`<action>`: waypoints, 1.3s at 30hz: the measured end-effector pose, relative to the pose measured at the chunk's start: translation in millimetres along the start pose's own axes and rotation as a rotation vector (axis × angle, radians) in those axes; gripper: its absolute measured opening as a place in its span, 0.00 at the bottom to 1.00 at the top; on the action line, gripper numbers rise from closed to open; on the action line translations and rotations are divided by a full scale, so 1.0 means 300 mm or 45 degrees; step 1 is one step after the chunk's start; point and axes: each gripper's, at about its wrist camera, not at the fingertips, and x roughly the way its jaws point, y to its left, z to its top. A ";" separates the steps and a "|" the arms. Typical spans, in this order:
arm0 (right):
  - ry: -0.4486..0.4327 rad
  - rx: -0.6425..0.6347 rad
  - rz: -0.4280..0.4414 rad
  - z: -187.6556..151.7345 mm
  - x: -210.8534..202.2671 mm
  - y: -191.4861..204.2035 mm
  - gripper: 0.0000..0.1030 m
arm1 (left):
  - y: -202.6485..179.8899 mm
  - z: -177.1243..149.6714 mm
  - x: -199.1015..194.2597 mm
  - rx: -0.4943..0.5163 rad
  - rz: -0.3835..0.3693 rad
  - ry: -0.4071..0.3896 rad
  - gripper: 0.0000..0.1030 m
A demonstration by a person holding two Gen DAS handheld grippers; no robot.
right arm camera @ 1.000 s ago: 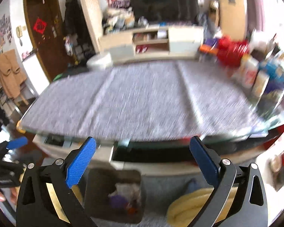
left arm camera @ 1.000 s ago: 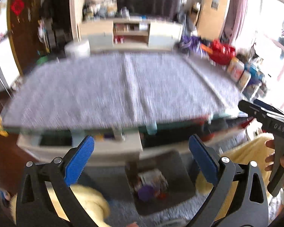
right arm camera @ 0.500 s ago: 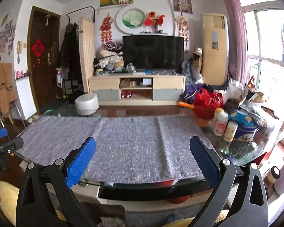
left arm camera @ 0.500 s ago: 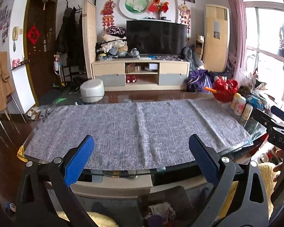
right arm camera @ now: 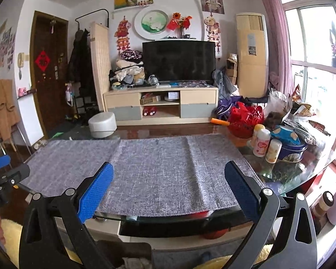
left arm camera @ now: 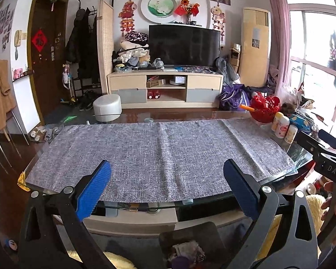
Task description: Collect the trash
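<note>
My left gripper (left arm camera: 168, 183) is open and empty, held above the near edge of a glass table covered by a grey cloth (left arm camera: 159, 152). My right gripper (right arm camera: 169, 185) is open and empty too, over the cloth (right arm camera: 154, 170) further right. A dark bin (left arm camera: 190, 237) on the floor under the near edge holds crumpled trash (left arm camera: 186, 253); its rim also shows in the right wrist view (right arm camera: 127, 251). The right gripper shows at the right edge of the left wrist view (left arm camera: 324, 157). The left gripper shows at the left edge of the right wrist view (right arm camera: 2, 174).
At the table's right end stand a red basket (right arm camera: 246, 121), small bottles (right arm camera: 261, 142), a blue tin (right arm camera: 289, 145) and bags (right arm camera: 302, 121). A white stool (left arm camera: 106, 109) and a TV cabinet (left arm camera: 165, 89) lie beyond. Yellow fluffy fabric (left arm camera: 313, 210) is near the floor.
Both grippers have risen and tilted up from looking down at the bin to looking across the table. The bin has slid to the bottom of both views.
</note>
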 end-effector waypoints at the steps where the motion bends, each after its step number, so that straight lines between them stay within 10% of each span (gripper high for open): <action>1: 0.002 0.002 0.002 0.000 0.001 0.002 0.97 | 0.001 0.000 0.000 -0.003 -0.002 -0.002 0.92; 39: 0.002 -0.020 0.036 0.010 0.002 -0.006 0.97 | 0.012 0.022 -0.044 -0.034 -0.009 -0.050 0.92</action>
